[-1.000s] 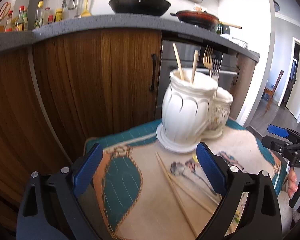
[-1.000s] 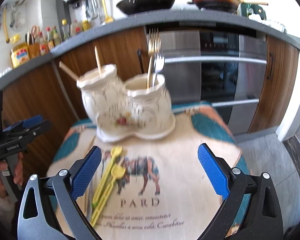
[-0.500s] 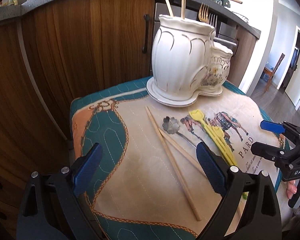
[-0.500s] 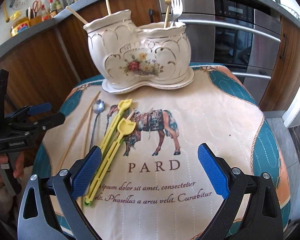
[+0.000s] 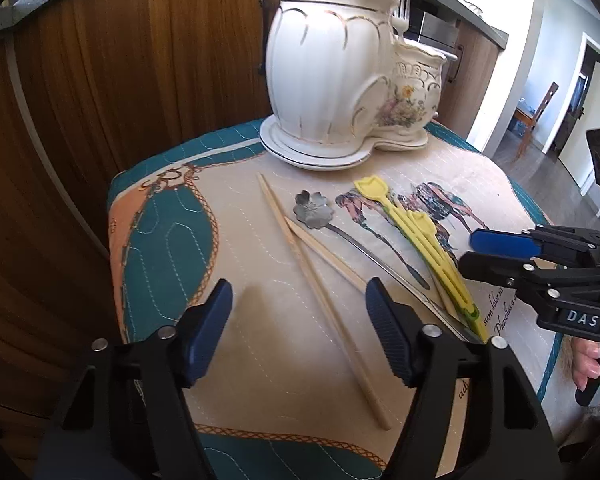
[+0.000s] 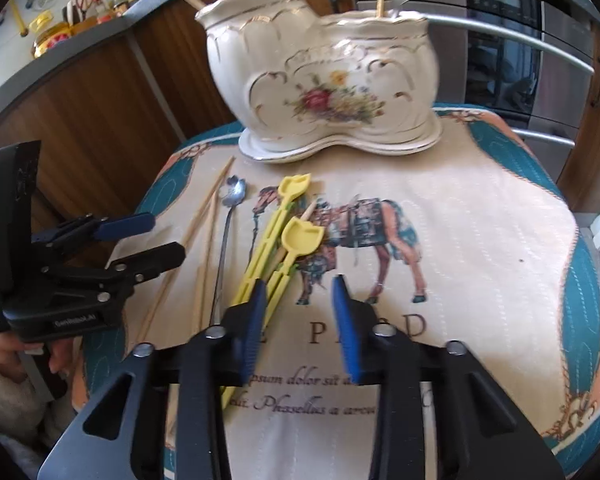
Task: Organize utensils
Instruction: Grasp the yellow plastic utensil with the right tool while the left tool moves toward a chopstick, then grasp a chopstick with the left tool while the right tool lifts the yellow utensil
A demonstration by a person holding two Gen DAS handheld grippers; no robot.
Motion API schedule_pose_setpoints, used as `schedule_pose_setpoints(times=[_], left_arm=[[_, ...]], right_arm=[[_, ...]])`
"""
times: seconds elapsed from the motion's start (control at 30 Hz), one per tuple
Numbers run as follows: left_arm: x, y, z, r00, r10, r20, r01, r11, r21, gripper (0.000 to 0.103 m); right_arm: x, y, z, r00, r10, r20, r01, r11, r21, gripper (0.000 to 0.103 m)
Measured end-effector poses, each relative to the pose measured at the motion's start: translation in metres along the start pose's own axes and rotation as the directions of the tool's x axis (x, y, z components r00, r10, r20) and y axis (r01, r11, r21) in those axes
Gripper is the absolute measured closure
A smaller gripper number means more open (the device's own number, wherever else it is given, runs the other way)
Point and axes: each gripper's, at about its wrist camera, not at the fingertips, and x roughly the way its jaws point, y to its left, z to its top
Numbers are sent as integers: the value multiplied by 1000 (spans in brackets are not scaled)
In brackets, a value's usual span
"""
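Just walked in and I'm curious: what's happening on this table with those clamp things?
A person holds a gripper in each hand, tidying loose utensils into the ceramic utensil holder. The left gripper hangs over the wooden chopsticks, the right gripper beside the yellow plastic spoons. Both have just been closing, but neither grips anything yet. A metal spoon also lies on the horse-print cloth.

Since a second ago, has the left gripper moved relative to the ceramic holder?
Yes. The left gripper has dropped toward the cloth, below the ceramic holder, and its jaws have just been closing around a chopstick.
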Motion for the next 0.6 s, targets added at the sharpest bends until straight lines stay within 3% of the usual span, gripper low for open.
schedule_pose_setpoints(times=[0.07, 0.3, 0.4, 0.5, 0.6], left_arm=[[3, -1, -1, 1000, -5, -12, 5, 1000, 2, 47], [8, 1, 0, 1000, -2, -13, 2, 1000, 6, 56], [9, 2, 1, 1000, 15, -8, -15, 1000, 13, 67], [10, 4, 3, 999, 33, -10, -32, 999, 20, 88], [9, 11, 4, 1000, 13, -24, -13, 1000, 0, 97]], right_arm=[[4, 3, 2, 1000, -2, -11, 2, 1000, -6, 76], [15, 12, 10, 998, 28, -59, -28, 1000, 5, 76], [17, 15, 9, 996, 50, -67, -50, 999, 1, 81], [14, 12, 9, 996, 65, -60, -64, 998, 13, 91], [6, 3, 7, 998, 56, -38, -55, 998, 29, 92]])
